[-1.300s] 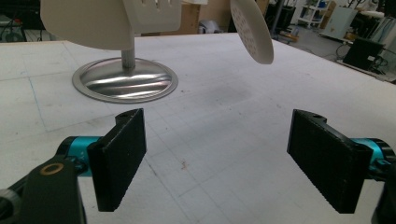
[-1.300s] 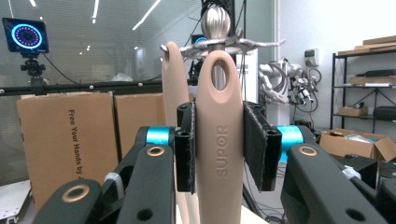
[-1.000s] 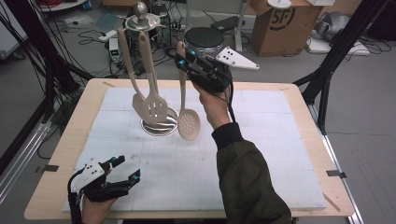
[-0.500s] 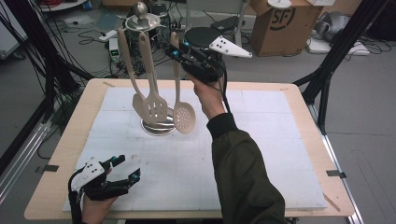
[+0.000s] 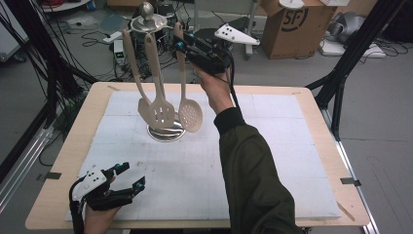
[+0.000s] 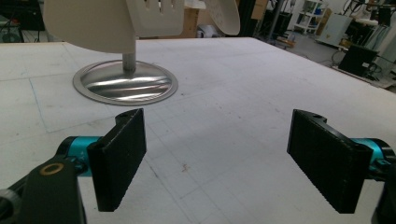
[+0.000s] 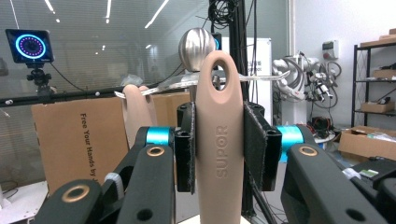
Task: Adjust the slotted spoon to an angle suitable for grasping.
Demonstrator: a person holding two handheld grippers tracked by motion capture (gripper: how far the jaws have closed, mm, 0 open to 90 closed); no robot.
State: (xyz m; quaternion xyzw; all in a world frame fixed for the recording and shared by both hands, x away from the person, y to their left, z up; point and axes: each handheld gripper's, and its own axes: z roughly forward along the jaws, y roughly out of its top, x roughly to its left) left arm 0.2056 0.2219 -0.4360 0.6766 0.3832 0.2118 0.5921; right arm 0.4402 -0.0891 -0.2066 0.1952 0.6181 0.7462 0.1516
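Observation:
A metal utensil stand with a round base (image 5: 166, 132) and a ball top (image 5: 146, 9) stands at the back of the table. A beige slotted spatula (image 5: 160, 113) and a solid spoon (image 5: 144, 108) hang from it. My right gripper (image 5: 181, 46) is shut on the handle of a beige perforated skimmer (image 5: 190, 116), which hangs upright in the air just right of the stand. In the right gripper view the skimmer's handle (image 7: 218, 140) is clamped between the pads, its hanging hole close to the stand's ball (image 7: 197, 44). My left gripper (image 5: 132, 175) rests open near the front left corner.
The white mat (image 5: 272, 161) covers most of the wooden table (image 5: 63, 161). The left gripper view looks across the mat at the stand's base (image 6: 125, 84). Cardboard boxes (image 5: 292, 24), cables and black frame legs stand on the floor behind the table.
My right gripper has carried the skimmer up and to the left, closer to the stand's top. The left gripper has stayed where it was.

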